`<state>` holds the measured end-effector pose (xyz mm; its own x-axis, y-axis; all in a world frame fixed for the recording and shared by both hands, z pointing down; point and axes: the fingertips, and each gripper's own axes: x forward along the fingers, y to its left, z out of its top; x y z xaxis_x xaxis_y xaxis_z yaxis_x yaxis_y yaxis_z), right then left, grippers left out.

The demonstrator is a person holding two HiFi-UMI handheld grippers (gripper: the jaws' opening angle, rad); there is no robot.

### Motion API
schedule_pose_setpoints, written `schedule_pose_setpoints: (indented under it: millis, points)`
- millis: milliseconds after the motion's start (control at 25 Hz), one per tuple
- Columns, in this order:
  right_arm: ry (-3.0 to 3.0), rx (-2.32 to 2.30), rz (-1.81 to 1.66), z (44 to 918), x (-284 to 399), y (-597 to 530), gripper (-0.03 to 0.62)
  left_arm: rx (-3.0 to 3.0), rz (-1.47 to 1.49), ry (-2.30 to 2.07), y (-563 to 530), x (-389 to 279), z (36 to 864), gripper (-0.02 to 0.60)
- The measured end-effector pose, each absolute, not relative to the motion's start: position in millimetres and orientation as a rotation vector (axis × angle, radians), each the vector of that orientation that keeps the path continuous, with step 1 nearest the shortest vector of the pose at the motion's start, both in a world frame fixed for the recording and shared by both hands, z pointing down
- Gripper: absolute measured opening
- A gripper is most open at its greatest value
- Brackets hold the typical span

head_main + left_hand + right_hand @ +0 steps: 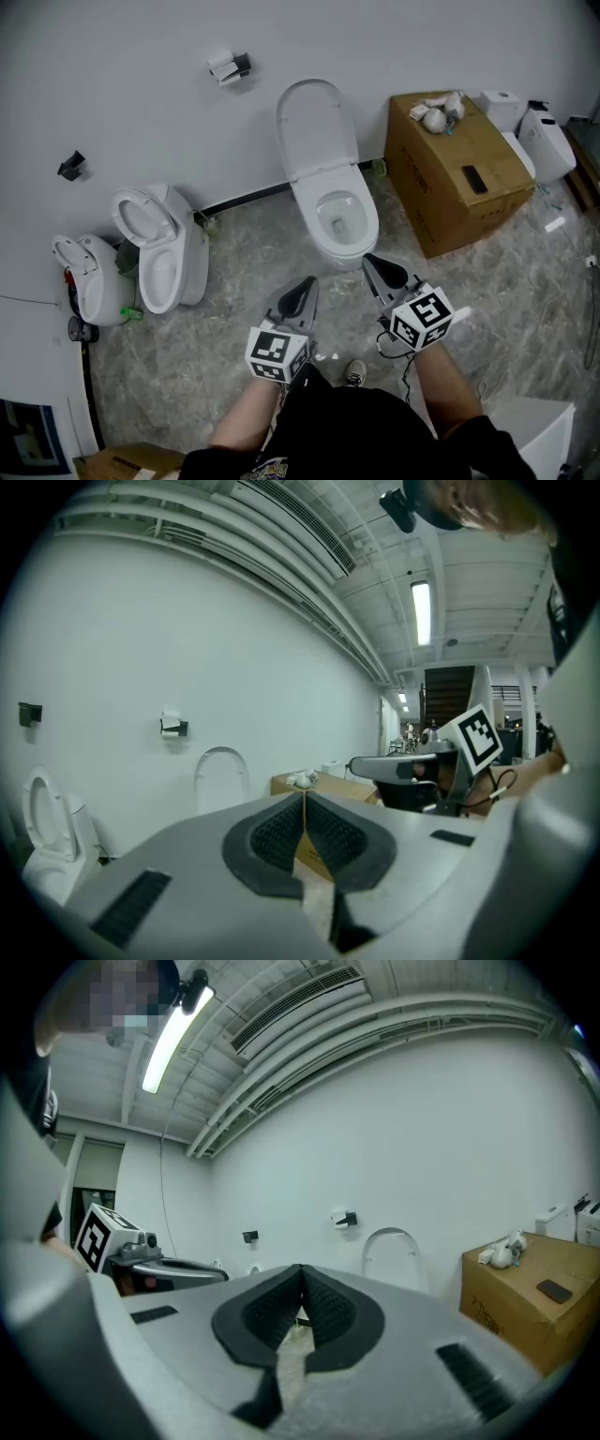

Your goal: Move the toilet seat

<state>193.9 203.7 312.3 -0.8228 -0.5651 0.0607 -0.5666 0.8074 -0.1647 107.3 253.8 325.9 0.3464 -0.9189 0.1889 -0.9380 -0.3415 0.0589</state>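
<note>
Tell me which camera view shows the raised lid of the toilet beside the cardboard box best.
The head view: the whole raised lid shows from above, against the wall. Both gripper views show only its upper part, small and distant, behind their shut jaws.

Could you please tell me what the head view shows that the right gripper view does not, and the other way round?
Only the head view shows the open toilet bowl, the person's shoe and the right gripper's marker cube. Only the right gripper view shows the ceiling light and the long ceiling vent. Both show the raised toilet lid, the cardboard box, the paper holder on the wall and the left gripper.
</note>
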Motion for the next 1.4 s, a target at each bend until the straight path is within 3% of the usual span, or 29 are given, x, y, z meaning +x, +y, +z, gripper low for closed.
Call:
schedule_pose_setpoints:
  millis: [320,680,1200,1240,1320,1400]
  points:
    - [-2.937,0.968,0.281,318,158,169,0.01,2.464,0.133,-1.662,213,66,330,0.008]
    - [-2.908,1.104,0.276,304,60,117,0.026,2.555,0.136,-1.539,158,-34,321,0.008]
    - [-2.894,1.243,0.242,292,-44,85,0.097,2.634,0.093,-1.47,118,-150,307,0.011]
    - [-2.89,1.25,0.239,291,-47,82,0.115,2.633,0.089,-1.469,116,-153,308,0.02]
    - [-2.885,1.269,0.232,291,-52,75,0.15,2.633,0.088,-1.461,111,-157,311,0.115]
    - [-2.883,1.281,0.23,293,-57,67,0.197,2.631,0.09,-1.456,105,-161,314,0.158]
